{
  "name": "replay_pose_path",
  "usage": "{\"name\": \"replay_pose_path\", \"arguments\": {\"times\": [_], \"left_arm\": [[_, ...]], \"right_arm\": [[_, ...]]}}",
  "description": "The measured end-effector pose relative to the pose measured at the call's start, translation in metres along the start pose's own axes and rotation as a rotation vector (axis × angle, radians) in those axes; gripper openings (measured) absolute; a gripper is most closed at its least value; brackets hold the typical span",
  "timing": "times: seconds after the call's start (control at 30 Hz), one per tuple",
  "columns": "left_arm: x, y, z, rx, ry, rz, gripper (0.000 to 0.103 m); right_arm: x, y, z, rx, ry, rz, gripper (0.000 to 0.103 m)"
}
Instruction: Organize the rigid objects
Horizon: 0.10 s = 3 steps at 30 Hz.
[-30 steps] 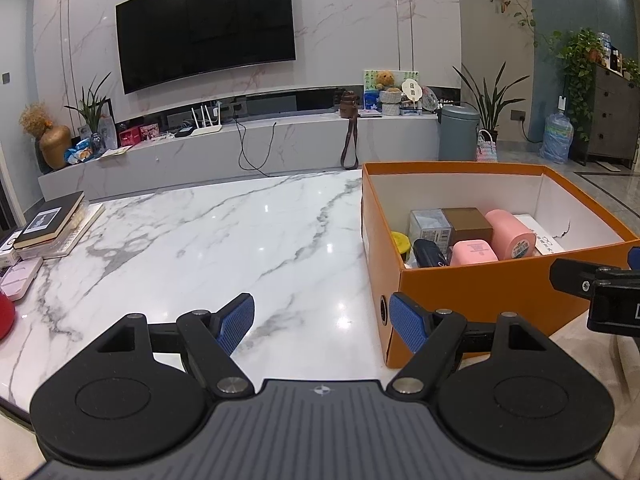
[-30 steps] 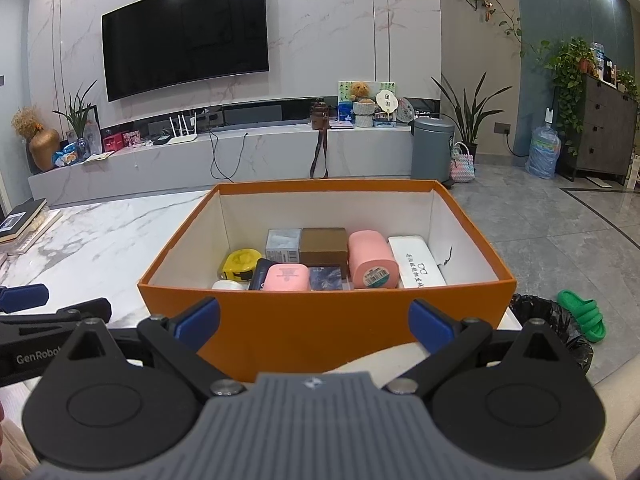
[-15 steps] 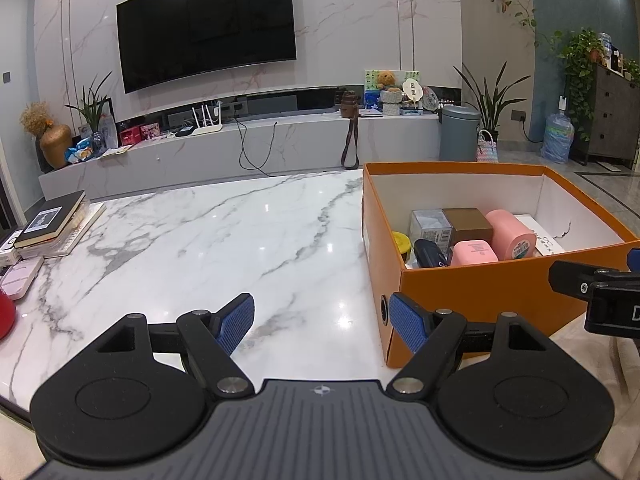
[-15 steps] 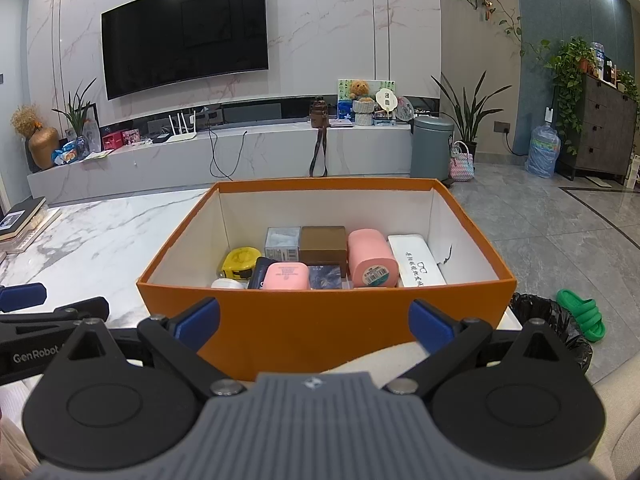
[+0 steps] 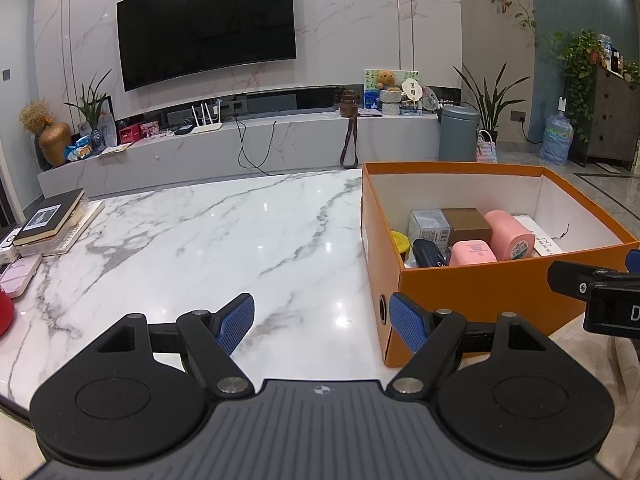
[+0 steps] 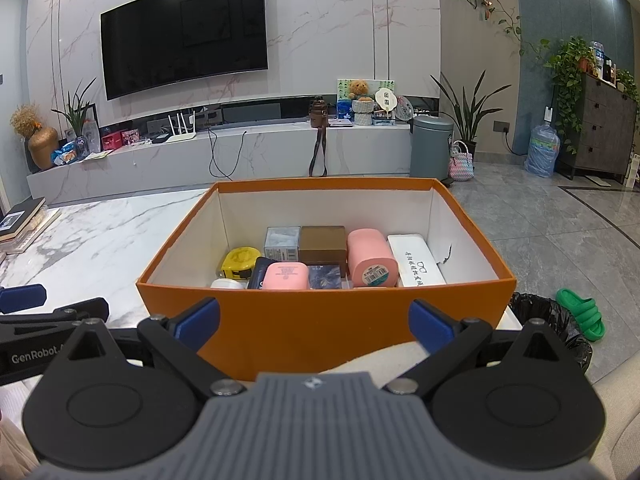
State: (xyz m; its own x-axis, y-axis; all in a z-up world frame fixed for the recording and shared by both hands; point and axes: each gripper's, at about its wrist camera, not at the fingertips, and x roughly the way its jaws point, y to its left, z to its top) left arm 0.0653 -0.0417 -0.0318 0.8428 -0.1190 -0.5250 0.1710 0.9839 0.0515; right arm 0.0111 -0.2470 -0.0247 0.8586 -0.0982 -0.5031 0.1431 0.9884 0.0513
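Both fisheye views sit low at the near edge of the white marble table (image 5: 208, 240), facing the wall-mounted black television (image 6: 184, 32). The left view looks over bare tabletop, with the open orange cardboard box (image 5: 472, 292) to its right; the right view faces that box (image 6: 320, 320) squarely and close.

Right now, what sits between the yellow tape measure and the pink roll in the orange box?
In the right wrist view, a pale blue-grey carton and a brown box stand between the yellow tape measure and the pink roll.
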Motion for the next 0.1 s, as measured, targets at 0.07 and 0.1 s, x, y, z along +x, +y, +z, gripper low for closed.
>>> {"name": "replay_pose_path", "arguments": {"times": [0.07,0.1], "left_arm": [[0.0001,-0.0002,-0.0002,0.000,0.000,0.002,0.090],[0.0005,-0.0007,-0.0007,-0.002,0.001,0.003,0.092]], "right_arm": [[0.0002,0.0001,0.0003,-0.001,0.001,0.000,0.099],[0.0001,0.0001,0.0003,-0.001,0.001,0.000,0.099]]}}
